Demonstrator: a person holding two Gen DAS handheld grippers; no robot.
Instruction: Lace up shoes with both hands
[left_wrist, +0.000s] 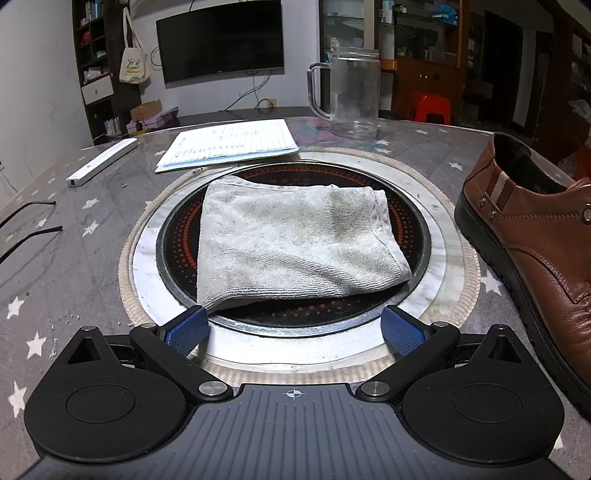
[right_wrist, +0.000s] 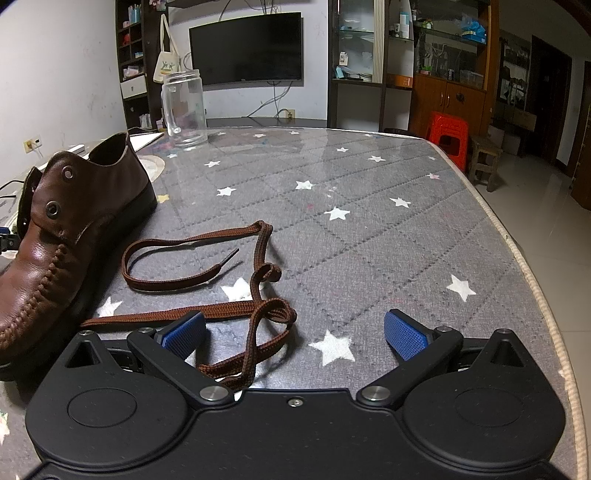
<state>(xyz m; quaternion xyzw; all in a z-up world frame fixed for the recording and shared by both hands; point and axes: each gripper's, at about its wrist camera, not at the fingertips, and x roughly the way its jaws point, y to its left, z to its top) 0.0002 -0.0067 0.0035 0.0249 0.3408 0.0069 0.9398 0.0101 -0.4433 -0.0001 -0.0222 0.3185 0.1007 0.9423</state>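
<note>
The left gripper stands wide open and empty above a folded grey-white towel lying on a round black cooktop sunk into the grey star-patterned tabletop. To its right sits the brown leather shoe, eyelets unlaced. Beyond lie a lined paper sheet and a clear glass jar.

The right gripper, equally wide and empty, hovers over the loose brown shoelace; the shoe is to its left. A dark wall screen and red plastic stool stand behind.
</note>
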